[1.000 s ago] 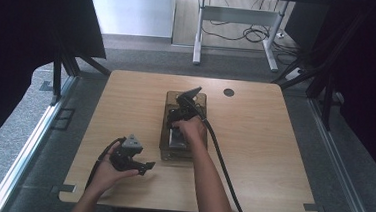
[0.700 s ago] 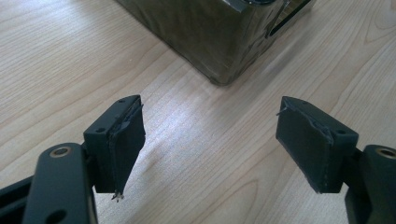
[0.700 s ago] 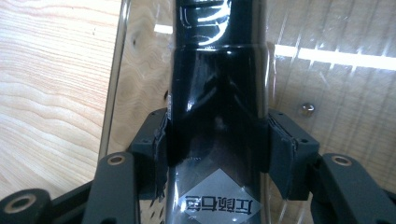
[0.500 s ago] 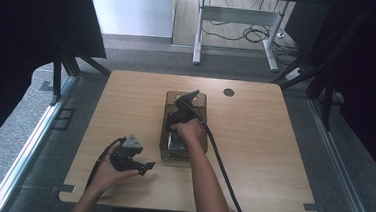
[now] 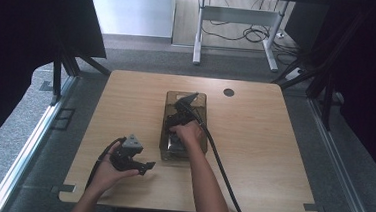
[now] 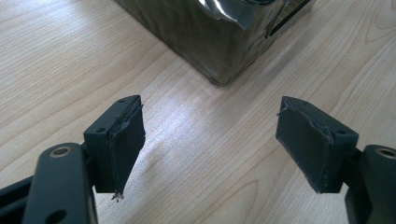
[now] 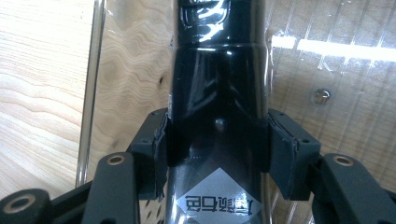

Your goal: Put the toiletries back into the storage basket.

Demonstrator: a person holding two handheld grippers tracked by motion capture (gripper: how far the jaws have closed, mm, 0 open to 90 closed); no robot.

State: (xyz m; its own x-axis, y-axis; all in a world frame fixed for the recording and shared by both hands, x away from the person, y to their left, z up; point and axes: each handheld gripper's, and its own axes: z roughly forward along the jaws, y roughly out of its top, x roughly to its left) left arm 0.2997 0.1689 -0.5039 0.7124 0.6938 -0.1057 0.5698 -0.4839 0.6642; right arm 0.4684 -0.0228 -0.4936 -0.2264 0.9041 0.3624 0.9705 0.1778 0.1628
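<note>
Bottle (image 7: 217, 88), glossy and black, lies inside a clear plastic box (image 5: 184, 127) that sits near the middle of the wooden bench (image 5: 272, 157), a little toward the far edge.

At the left of the high view, the left hand-held gripper (image 5: 139, 167) rests in the person's left hand (image 5: 108, 173) just above the bench near its front edge, well apart from the box. Its own camera shows its two black jaws spread wide with nothing between them, bare wood under them, and a corner of the box (image 6: 219, 35) lying ahead.

Moving right, the box stands just beside that hand's side of the bench centre. The right hand (image 5: 188, 135) reaches into it, holding the right hand-held gripper (image 5: 177, 116), whose cable (image 5: 221, 168) trails back along the forearm toward the front edge. In the right gripper view, the right hand-held gripper (image 7: 217, 149) has its jaws pinching the bottle on both sides, the pads (image 7: 280, 149) pressed against its shiny body just above a silver diamond label (image 7: 217, 198) with printed characters. The box's clear wall (image 7: 93, 88) runs along the left of the bottle.

Farther right, a small dark round hole (image 5: 228, 92) sits in the benchtop near the far edge.
</note>
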